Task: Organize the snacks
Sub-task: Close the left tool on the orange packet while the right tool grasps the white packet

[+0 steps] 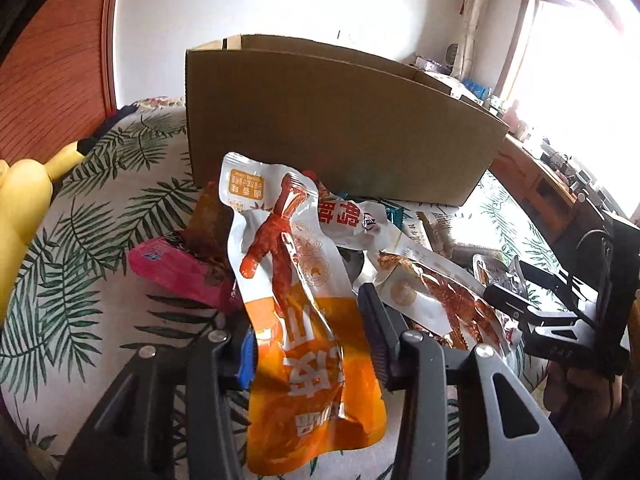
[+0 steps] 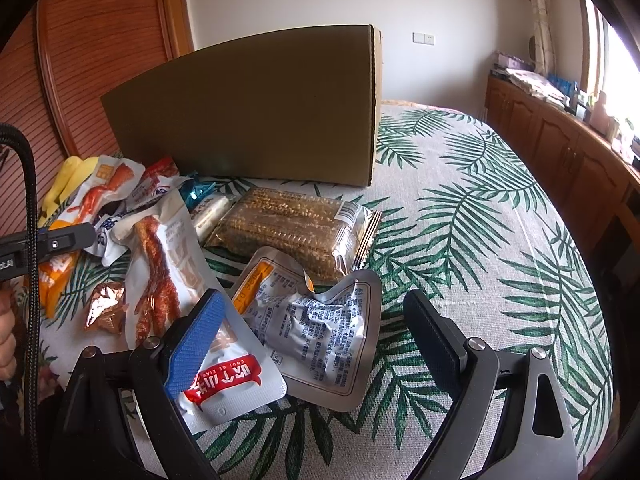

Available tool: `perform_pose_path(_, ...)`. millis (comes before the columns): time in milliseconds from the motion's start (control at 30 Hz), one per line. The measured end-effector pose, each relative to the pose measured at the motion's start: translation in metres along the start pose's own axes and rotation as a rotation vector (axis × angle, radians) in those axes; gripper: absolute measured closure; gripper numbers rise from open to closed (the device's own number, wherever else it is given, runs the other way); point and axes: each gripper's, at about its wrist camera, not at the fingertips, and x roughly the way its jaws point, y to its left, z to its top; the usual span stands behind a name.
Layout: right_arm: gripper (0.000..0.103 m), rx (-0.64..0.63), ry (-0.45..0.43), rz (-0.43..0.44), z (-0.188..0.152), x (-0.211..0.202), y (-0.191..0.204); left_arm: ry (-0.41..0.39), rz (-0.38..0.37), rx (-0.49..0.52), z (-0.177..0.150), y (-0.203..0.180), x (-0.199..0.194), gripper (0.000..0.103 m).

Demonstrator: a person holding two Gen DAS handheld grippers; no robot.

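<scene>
An orange-and-white chicken-foot snack packet point(image 1: 304, 320) hangs between the fingers of my left gripper point(image 1: 308, 328), which is shut on its lower half. It is raised in front of a tall brown cardboard box point(image 1: 340, 120), also seen from the right wrist point(image 2: 260, 112). My right gripper point(image 2: 316, 300) stands open low over a crumpled silver packet point(image 2: 320, 332) lying print side up. Its blue left pad point(image 2: 196, 344) is over a white packet with a red label point(image 2: 224, 384). The left gripper point(image 2: 60, 240) shows at the far left of the right wrist view.
More snacks lie piled on the palm-leaf cloth point(image 2: 480, 240): a corn packet point(image 2: 296, 232), a chicken-feet packet point(image 2: 160, 264), a pink packet point(image 1: 172, 268), a copper foil sweet point(image 2: 104, 308). A yellow plush toy point(image 1: 20, 208) sits left. Wooden cabinets point(image 2: 560, 148) run along the right.
</scene>
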Motion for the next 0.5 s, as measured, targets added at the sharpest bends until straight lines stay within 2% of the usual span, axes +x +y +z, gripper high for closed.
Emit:
perform_pose_path(100, 0.018, -0.004, 0.006, 0.008, 0.001, -0.001, -0.003, -0.009, -0.002, 0.003, -0.001, 0.000, -0.006, 0.061)
perform_pose_path(267, 0.045, 0.013, 0.022, 0.046, 0.004, -0.005, -0.014, -0.019, -0.005, 0.023, -0.002, -0.005, -0.012, 0.060)
perform_pose_path(433, 0.048, 0.033, 0.030, 0.067, 0.004, -0.009, -0.021, -0.024, -0.007, 0.042, -0.003, -0.011, -0.014, 0.060)
perform_pose_path(467, 0.062, 0.034, 0.016, 0.063, 0.005, -0.011, -0.023, -0.025, -0.007, 0.046, -0.004, -0.012, -0.014, 0.060)
perform_pose_path(500, 0.066, 0.044, 0.001, 0.057, 0.006, -0.015, -0.026, -0.024, -0.008, 0.047, -0.003, -0.012, -0.014, 0.060)
